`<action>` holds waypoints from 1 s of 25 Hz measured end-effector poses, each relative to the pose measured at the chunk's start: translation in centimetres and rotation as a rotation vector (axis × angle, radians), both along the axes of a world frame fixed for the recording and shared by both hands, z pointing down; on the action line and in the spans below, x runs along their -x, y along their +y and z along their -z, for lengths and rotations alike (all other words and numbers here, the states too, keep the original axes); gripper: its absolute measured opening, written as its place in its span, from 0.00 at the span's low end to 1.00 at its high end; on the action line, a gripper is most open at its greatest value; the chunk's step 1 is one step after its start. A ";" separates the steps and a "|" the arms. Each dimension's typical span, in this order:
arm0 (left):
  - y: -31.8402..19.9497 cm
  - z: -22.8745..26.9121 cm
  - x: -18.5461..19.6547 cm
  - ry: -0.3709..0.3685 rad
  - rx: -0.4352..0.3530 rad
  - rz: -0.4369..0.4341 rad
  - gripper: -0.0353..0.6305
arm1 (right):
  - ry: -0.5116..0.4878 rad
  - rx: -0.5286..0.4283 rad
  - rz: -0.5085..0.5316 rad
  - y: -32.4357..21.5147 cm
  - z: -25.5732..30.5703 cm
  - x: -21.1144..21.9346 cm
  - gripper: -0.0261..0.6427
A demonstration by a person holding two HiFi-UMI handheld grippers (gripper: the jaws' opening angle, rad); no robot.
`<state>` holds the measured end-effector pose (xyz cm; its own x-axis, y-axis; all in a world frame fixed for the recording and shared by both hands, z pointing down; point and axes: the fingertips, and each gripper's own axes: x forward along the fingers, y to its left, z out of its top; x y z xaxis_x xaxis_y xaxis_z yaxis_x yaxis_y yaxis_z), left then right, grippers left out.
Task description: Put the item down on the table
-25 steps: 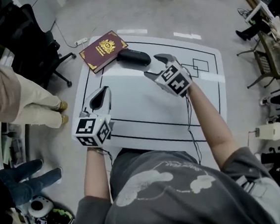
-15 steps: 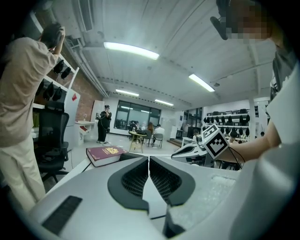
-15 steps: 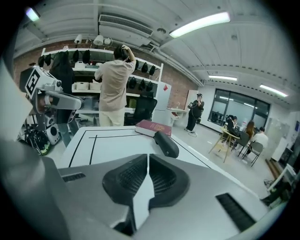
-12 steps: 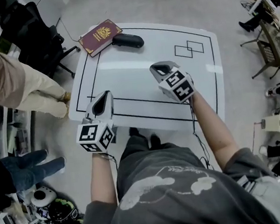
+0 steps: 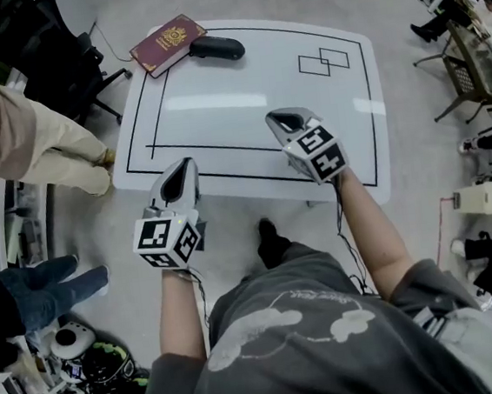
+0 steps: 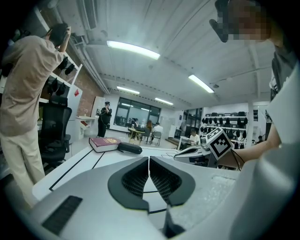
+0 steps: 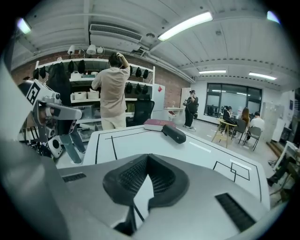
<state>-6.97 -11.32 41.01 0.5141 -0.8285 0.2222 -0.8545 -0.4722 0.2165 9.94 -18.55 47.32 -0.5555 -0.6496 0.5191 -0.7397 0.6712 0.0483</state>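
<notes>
A black oblong case (image 5: 217, 48) lies at the far left of the white table (image 5: 253, 95), touching a maroon book (image 5: 169, 42). My right gripper (image 5: 278, 119) hovers over the table's near edge, shut and empty; in the right gripper view its pads (image 7: 140, 174) meet with nothing between them. My left gripper (image 5: 181, 168) hangs at the near left edge, also shut and empty, as the left gripper view shows (image 6: 149, 161). The case (image 7: 174, 133) and book (image 7: 157, 124) lie far ahead of both grippers.
Black border lines and a double-rectangle mark (image 5: 323, 61) are drawn on the table. A person in beige (image 5: 12, 129) and an office chair (image 5: 48, 55) stand left of it. Another person's legs (image 5: 38, 297) and floor clutter are near left.
The right gripper's jaws have gone from open to shut. Both grippers have drawn back from the case toward the table's near edge as the person stepped back.
</notes>
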 end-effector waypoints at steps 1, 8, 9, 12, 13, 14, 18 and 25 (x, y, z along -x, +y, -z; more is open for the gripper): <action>0.6 0.2 0.1 0.002 -0.002 -0.006 0.06 | -0.003 -0.003 -0.012 0.7 0.3 0.1 0.04; 6.1 1.0 1.3 0.006 -0.011 -0.054 0.06 | 0.015 -0.036 -0.066 6.9 1.9 1.0 0.04; 7.0 1.2 1.4 0.010 -0.014 -0.059 0.06 | 0.017 -0.038 -0.071 8.0 2.1 1.0 0.04; 9.6 1.9 1.3 0.018 -0.026 -0.081 0.06 | 0.022 -0.046 -0.092 11.2 2.8 0.4 0.04; 10.5 2.2 1.2 0.019 -0.031 -0.090 0.06 | 0.021 -0.049 -0.102 12.2 3.1 0.2 0.04; 11.4 2.5 1.2 0.019 -0.037 -0.099 0.06 | 0.017 -0.051 -0.111 13.2 3.4 0.1 0.04; 14.6 3.2 1.1 0.018 -0.051 -0.137 0.06 | 0.009 -0.059 -0.148 17.1 4.1 -0.2 0.04; 19.1 3.7 0.7 0.015 -0.052 -0.200 0.06 | 0.006 -0.048 -0.200 23.5 4.4 -0.7 0.04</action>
